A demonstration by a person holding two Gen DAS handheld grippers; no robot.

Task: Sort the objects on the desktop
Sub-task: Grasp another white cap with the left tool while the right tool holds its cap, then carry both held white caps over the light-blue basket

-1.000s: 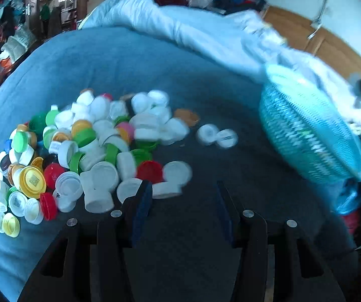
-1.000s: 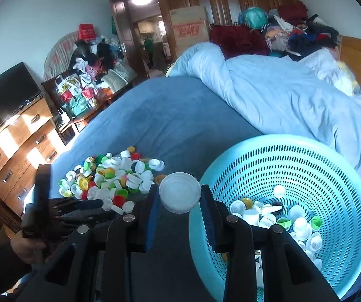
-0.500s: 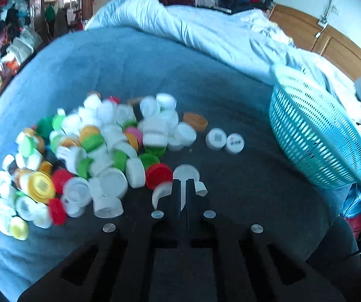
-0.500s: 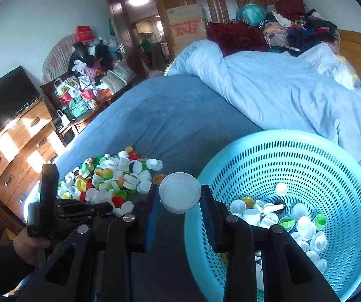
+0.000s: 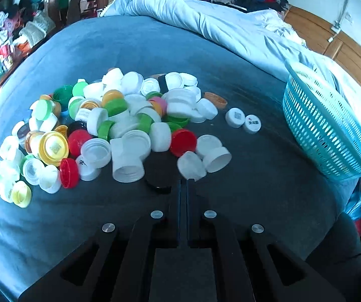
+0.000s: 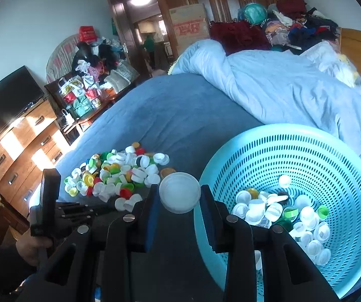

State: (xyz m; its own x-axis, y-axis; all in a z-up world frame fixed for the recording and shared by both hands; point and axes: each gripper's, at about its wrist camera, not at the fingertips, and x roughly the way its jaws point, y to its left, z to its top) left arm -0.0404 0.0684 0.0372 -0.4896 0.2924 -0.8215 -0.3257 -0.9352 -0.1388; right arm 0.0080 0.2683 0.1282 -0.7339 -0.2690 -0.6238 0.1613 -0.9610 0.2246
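Note:
A pile of bottle caps (image 5: 120, 125), mostly white with green, red and yellow ones, lies on the blue bedspread and also shows in the right wrist view (image 6: 120, 176). My left gripper (image 5: 183, 182) is shut at the pile's near edge, its tips pinching the lower rim of a tilted white cap (image 5: 191, 166). My right gripper (image 6: 180, 191) is shut on a round translucent white lid (image 6: 180, 198), held by its sides just left of the turquoise basket (image 6: 230, 151). The basket (image 5: 326, 130) holds several caps.
A black cap (image 5: 159, 176) lies just left of the left fingertips. Two white caps (image 5: 243, 120) sit apart between pile and basket. A rumpled pale quilt (image 6: 281, 88) covers the far side of the bed. A dresser (image 6: 16, 151) stands left, and a hand (image 6: 29, 249) holds the left gripper.
The left jaws went from wide open to shut at the pile's edge, and the view slid closer to the caps. The right gripper stays still with the lid in it.

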